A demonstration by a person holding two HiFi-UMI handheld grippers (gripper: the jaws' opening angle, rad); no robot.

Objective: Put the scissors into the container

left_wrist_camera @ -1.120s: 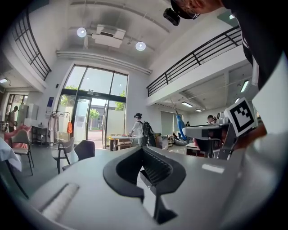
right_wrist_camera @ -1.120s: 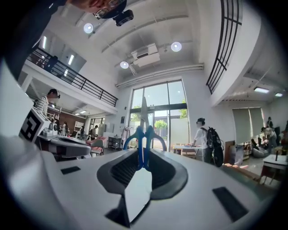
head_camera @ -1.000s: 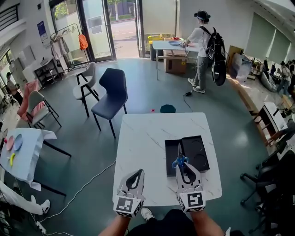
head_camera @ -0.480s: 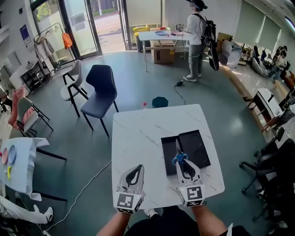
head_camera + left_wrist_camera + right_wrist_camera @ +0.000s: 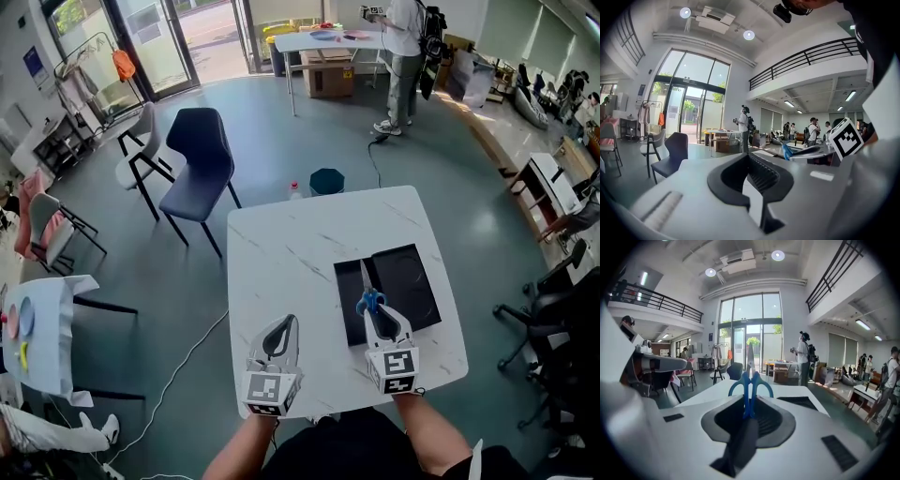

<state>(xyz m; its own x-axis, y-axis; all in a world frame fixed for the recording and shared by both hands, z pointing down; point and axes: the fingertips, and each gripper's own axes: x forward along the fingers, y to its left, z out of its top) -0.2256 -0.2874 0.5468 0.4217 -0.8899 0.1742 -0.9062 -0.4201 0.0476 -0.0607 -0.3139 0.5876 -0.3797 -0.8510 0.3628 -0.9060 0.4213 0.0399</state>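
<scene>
Scissors gripped over the black container at the desk's right side.
The right gripper [image 5: 380, 319] has its jaws closed on the blue handles of the scissors [image 5: 367, 298]. The blade points toward the top of the frame, over the left half of the container [image 5: 412, 281]; I cannot tell whether it touches. The container lies right of centre on the white desk [image 5: 281, 262], with its right corner near the desk's right edge. The left gripper [image 5: 282, 328], jaws together on nothing, hovers lower left of the scissors, near the desk's lower edge and well apart from the container. A dark chair [image 5: 202, 159] stands on the floor off the desk's upper-left corner, and a cable [image 5: 183, 370] runs across the floor at its left.
</scene>
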